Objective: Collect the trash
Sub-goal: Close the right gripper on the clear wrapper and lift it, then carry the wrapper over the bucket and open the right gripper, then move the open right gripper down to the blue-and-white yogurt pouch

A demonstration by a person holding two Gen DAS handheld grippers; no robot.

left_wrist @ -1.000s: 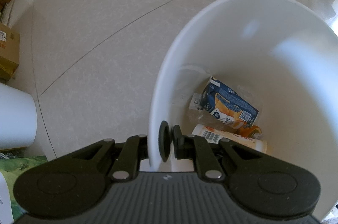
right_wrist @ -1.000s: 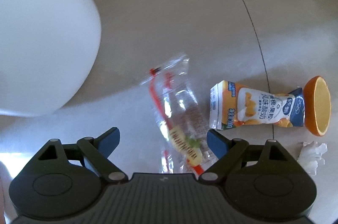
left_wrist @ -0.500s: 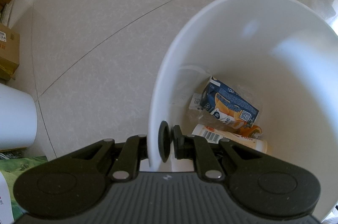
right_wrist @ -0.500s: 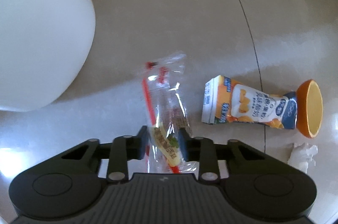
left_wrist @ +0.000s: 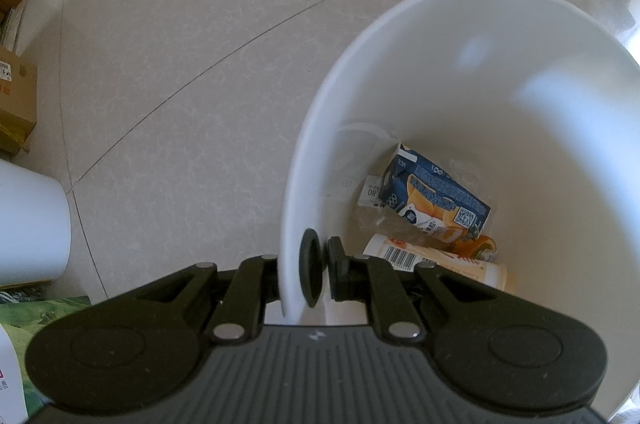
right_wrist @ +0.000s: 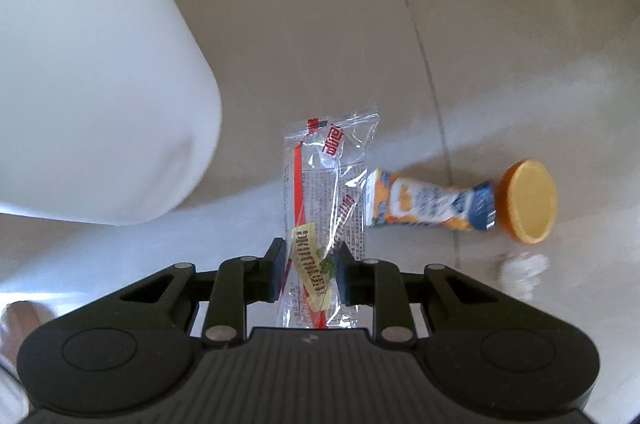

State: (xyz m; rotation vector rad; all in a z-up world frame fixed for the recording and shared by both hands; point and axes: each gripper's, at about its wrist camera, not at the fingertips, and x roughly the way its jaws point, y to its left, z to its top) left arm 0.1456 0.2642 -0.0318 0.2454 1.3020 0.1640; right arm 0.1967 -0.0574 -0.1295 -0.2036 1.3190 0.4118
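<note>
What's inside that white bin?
In the bin: a blue-orange carton, a barcoded bottle, and clear plastic. Anything under them is hidden.

1. The right gripper [right_wrist: 308, 270] now clamps the clear wrapper [right_wrist: 326, 208]; a second ago its jaws stood wide.
2. The wrapper now hangs off the floor [right_wrist: 500, 64].

- A white tag [left_wrist: 371, 190] in the white bin [left_wrist: 560, 72] read "80".
- The blue carton [left_wrist: 436, 196] there carried a QR code and small print too fine to read.
- The bottle [left_wrist: 440, 260] showed a barcode.
- The clear wrapper [right_wrist: 324, 208] bore red and yellow Chinese characters, not legible.
</note>
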